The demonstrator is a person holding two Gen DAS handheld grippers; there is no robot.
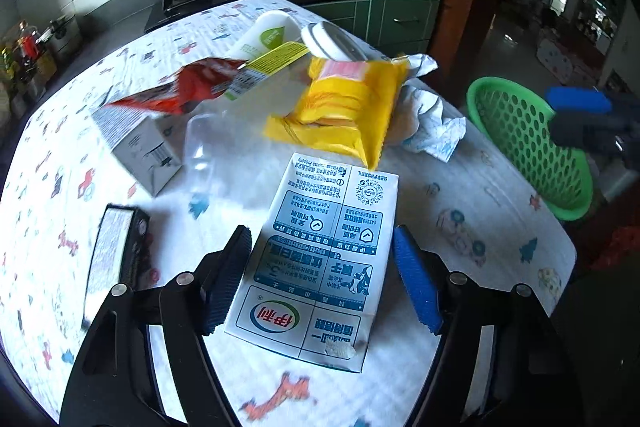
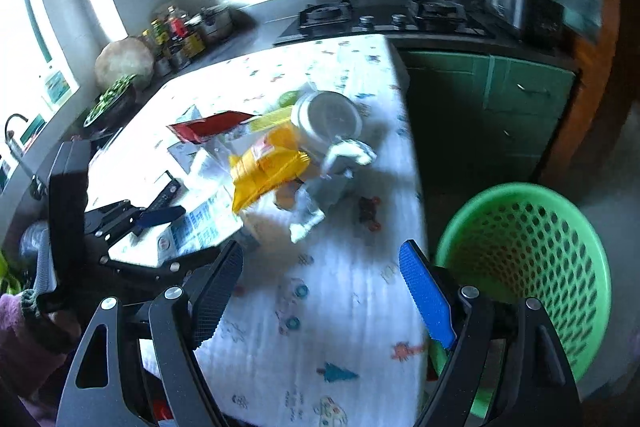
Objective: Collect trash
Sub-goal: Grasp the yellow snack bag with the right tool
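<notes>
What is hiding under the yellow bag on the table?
Crumpled white paper pokes out from under the yellow bag on its right side. The bag's near end rests just behind the milk carton. Whatever else lies beneath it is covered.

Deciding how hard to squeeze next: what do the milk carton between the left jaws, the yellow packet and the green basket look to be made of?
Milk carton: coated paperboard, flattened, smooth printed faces with sharp fold creases.
Yellow packet: likely thin plastic film, glossy, wrinkled, with a crimped end seam.
Green basket: moulded plastic, evenly perforated wall with a smooth rim, looks rigid.
</notes>
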